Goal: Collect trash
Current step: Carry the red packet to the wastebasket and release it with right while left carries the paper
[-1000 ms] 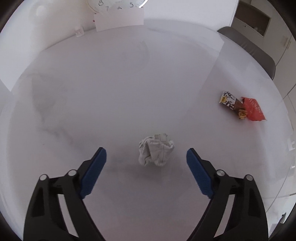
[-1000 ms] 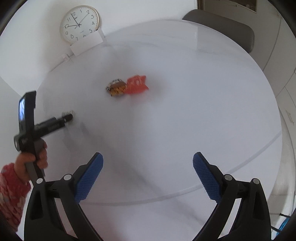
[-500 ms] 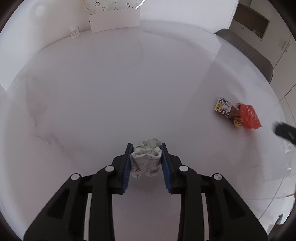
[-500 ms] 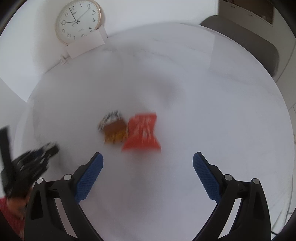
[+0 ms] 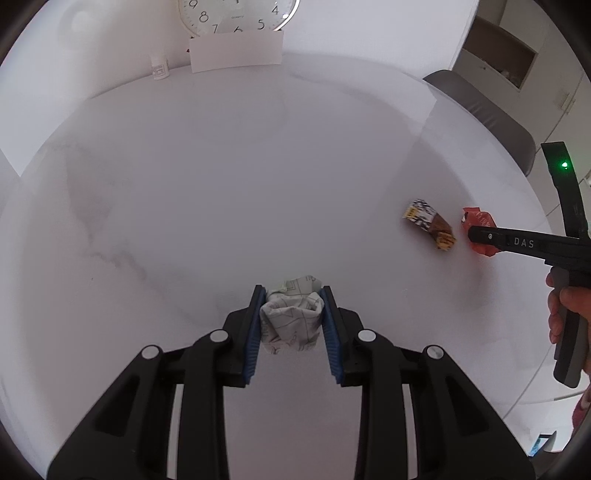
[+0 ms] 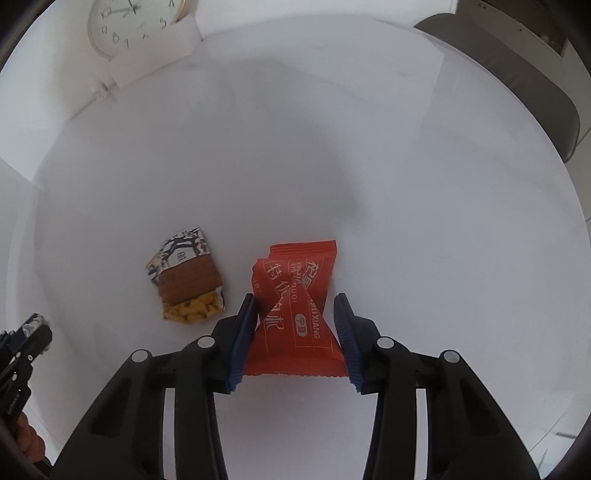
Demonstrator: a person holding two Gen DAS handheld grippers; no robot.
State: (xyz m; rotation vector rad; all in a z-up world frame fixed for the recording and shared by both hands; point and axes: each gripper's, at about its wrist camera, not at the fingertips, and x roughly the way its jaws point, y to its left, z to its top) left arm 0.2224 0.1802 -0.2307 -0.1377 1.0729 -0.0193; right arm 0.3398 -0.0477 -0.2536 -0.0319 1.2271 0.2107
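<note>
Closing right hand-held gripper [image 6: 295,334] on red wrapper [image 6: 295,295]
Left hand-held gripper [image 5: 291,325] is pinching crumpled paper [image 5: 291,317]; brown wrapper [image 6: 186,278] is lying at ten o'clock, untouched on tabletop [image 6: 406,184].

**Bright, even light; sharp centres, bent edges**

Both views are bright and low in contrast. The white desk [image 5: 221,184] looks washed out, nearly blending with the wall at the top of each frame. Shadows are soft and grey: a broad, diffuse one crosses the centre of the right wrist view, and faint ones lie in the middle and left of the left wrist view. No motion blur shows; print on the red wrapper [image 6: 295,306] reads crisply. Fisheye bending curves the desk rim and clock [image 5: 236,14], and the corners fall to black. A green lamp [image 5: 564,165] glows at right.
</note>
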